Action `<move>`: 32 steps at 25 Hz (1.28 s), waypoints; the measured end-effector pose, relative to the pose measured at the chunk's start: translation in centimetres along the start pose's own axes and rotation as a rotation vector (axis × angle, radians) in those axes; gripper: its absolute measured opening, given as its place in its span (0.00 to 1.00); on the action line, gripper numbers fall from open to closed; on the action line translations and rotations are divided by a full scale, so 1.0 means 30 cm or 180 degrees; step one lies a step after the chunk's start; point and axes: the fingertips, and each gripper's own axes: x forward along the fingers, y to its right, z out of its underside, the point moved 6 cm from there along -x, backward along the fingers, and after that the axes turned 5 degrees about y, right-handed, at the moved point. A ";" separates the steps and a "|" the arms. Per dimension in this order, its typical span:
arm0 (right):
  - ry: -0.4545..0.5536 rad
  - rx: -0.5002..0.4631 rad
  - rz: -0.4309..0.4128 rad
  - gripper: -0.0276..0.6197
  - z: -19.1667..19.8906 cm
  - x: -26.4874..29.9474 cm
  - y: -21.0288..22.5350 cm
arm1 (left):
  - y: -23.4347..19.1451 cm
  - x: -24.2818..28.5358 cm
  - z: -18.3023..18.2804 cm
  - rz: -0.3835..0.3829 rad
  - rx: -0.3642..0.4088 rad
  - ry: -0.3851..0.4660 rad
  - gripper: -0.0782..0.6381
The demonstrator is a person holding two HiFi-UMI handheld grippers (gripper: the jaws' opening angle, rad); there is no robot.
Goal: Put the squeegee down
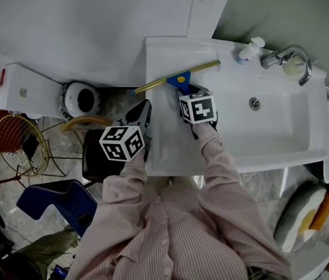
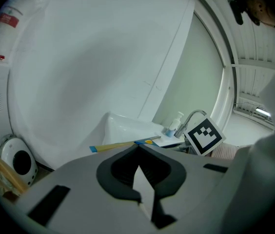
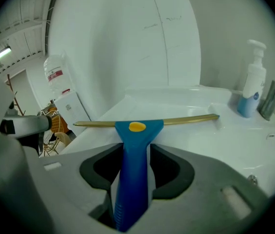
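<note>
1. Striped sleeves (image 1: 211,174) reach forward from the bottom of the head view, each to one hand-held gripper.
2. Right hand-held gripper (image 3: 133,152): its jaws are clamped on the blue handle of the squeegee (image 3: 136,145), which runs up between them to a yellow dot.
3. From the head view, the squeegee's long blade (image 1: 176,76) lies slantwise over the flat left part of the white sink (image 1: 281,150). Its left end sticks out past the sink's edge. Whether the blade touches the surface cannot be told.
4. Left hand-held gripper (image 2: 138,147): its jaws meet at the tips with nothing between them. It hangs just left of the sink's front corner.
5. In the basin only the drain (image 1: 254,102) shows.
6. On the back ledge a pump bottle (image 3: 252,89), blue liquid in its lower part, stands just beside the faucet (image 1: 290,57).
7. Far left, on the floor, is an orange wire basket (image 1: 21,144); its contents cannot be made out.
</note>
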 end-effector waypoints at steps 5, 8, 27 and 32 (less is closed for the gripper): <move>0.0183 0.0052 0.0071 0.30 -0.011 -0.037 0.002 | 0.014 -0.005 -0.010 0.0035 0.0028 0.0023 0.11; 0.0352 0.0050 0.0065 0.30 -0.027 -0.075 -0.005 | 0.024 -0.014 -0.020 0.0069 0.0067 0.0033 0.11; 0.0942 0.0100 -0.0450 0.05 -0.062 -0.323 -0.076 | 0.147 -0.092 -0.112 0.0430 0.0375 0.0188 0.11; 0.1175 0.0121 -0.0587 0.05 -0.076 -0.401 -0.090 | 0.184 -0.123 -0.144 0.0515 0.0478 0.0262 0.11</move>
